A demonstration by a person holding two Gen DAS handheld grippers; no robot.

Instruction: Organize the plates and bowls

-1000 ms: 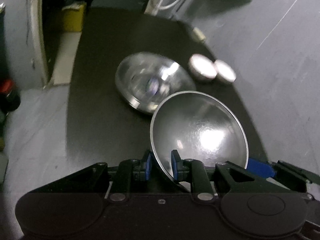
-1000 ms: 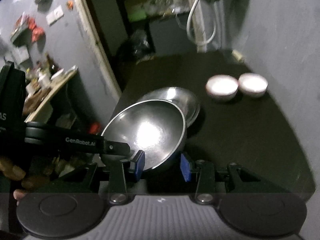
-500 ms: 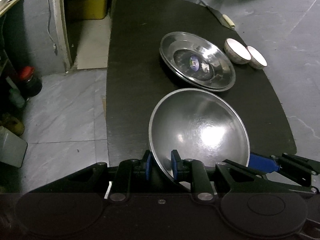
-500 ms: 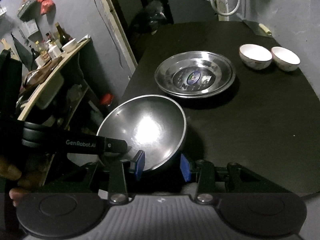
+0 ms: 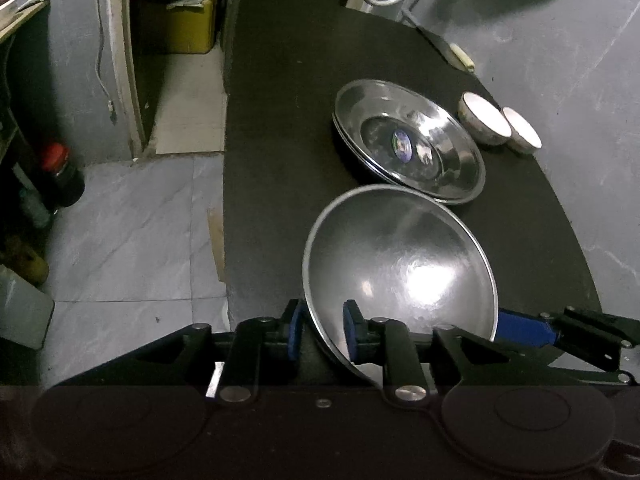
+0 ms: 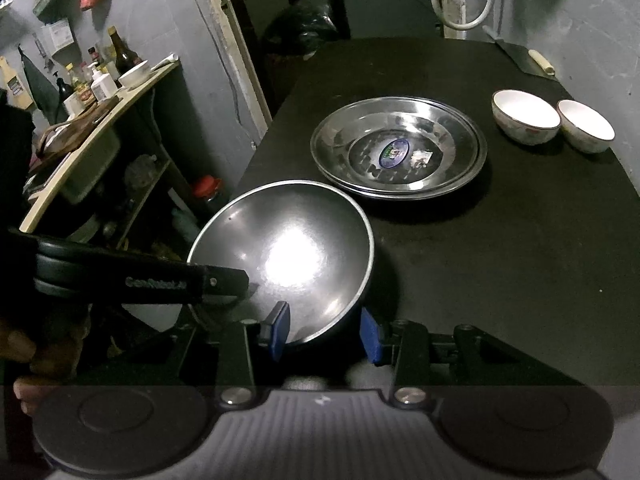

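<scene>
1. The black table (image 6: 520, 260) carries everything; its near edge is bare, which looks like room kept for setting things down.
2. The stacked steel plates (image 6: 400, 148) lie nested at 12 o'clock from the held bowl, flat and close to it, likely the start of a sorted pile. Against the blurred view a second ago they are now sharp and sit further off.
3. The steel bowl (image 5: 400, 264) hangs tilted over the table's near edge, at 6 o'clock from the plates, held by both claws, probably to steady its wide, slippery wall.
4. Two white bowls (image 6: 524, 116) sit side by side, touching, at 2 o'clock from the plates.
5. The left gripper (image 5: 322, 334) pinches the bowl's rim. The right gripper (image 6: 324, 330) straddles the opposite rim, spread somewhat; whether its pads actually press the bowl I cannot tell.
</scene>
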